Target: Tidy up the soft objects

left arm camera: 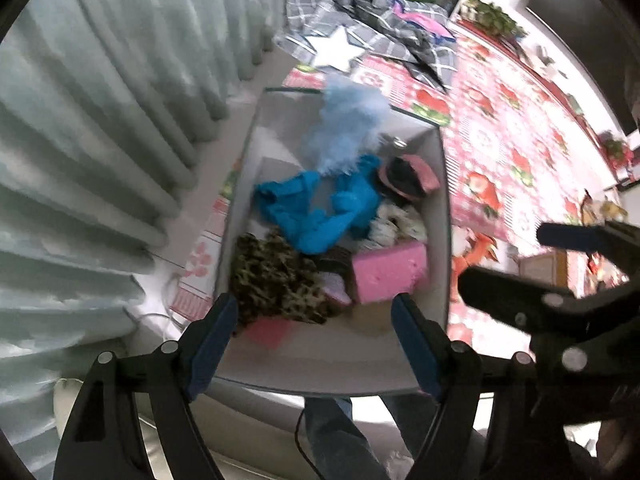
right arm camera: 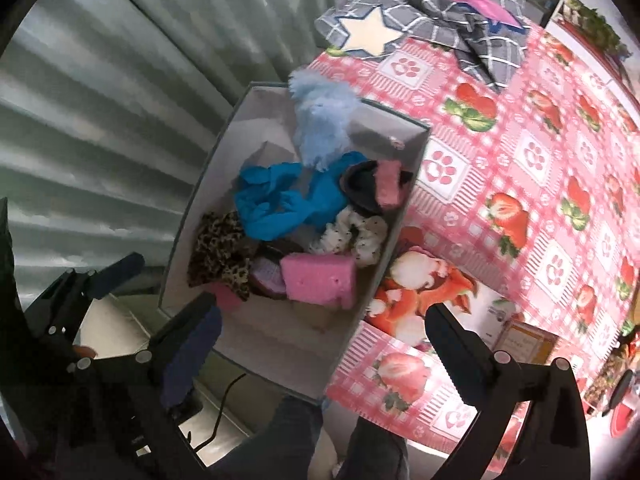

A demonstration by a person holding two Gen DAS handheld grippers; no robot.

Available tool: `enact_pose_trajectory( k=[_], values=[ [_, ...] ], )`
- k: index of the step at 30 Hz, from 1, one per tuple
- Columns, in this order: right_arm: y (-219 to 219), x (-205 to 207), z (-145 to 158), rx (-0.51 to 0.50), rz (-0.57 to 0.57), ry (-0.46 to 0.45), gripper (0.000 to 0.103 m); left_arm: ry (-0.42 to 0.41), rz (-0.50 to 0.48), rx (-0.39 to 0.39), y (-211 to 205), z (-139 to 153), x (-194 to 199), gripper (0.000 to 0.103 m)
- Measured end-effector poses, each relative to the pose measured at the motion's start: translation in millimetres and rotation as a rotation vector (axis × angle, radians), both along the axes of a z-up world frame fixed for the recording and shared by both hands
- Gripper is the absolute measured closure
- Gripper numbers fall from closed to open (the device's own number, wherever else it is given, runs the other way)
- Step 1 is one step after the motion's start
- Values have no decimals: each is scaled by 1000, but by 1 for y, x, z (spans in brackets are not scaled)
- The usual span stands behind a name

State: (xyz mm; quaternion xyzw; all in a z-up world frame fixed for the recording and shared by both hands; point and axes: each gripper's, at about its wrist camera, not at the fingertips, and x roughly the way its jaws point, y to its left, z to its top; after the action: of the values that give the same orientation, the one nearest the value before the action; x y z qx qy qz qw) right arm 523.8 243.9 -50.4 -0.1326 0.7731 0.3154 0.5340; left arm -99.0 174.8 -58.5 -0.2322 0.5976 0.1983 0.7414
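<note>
Cloths [left arm camera: 320, 204] and a pink sponge [left arm camera: 390, 276] fill your box [left arm camera: 440, 208], both your left gripper [left arm camera: 316, 344] and right gripper [right arm camera: 324, 332] released above it.

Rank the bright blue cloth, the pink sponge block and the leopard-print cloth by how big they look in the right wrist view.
1. bright blue cloth, widest spread.
2 and 3. leopard-print cloth and pink sponge block look close in size; the cloth is partly hidden, so no firm order.
</note>
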Motion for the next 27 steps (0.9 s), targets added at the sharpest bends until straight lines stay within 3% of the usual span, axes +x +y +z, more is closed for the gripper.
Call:
enact_pose_trajectory(
  k=[15,27],
  values=[
    [1,-5,14,29,-8,-10,1,36,-32,34,-8,9,-3,14],
    [6,-10,19,50,-15,-7,1,38,-18,-43,-2,6,-5,11]
  ],
)
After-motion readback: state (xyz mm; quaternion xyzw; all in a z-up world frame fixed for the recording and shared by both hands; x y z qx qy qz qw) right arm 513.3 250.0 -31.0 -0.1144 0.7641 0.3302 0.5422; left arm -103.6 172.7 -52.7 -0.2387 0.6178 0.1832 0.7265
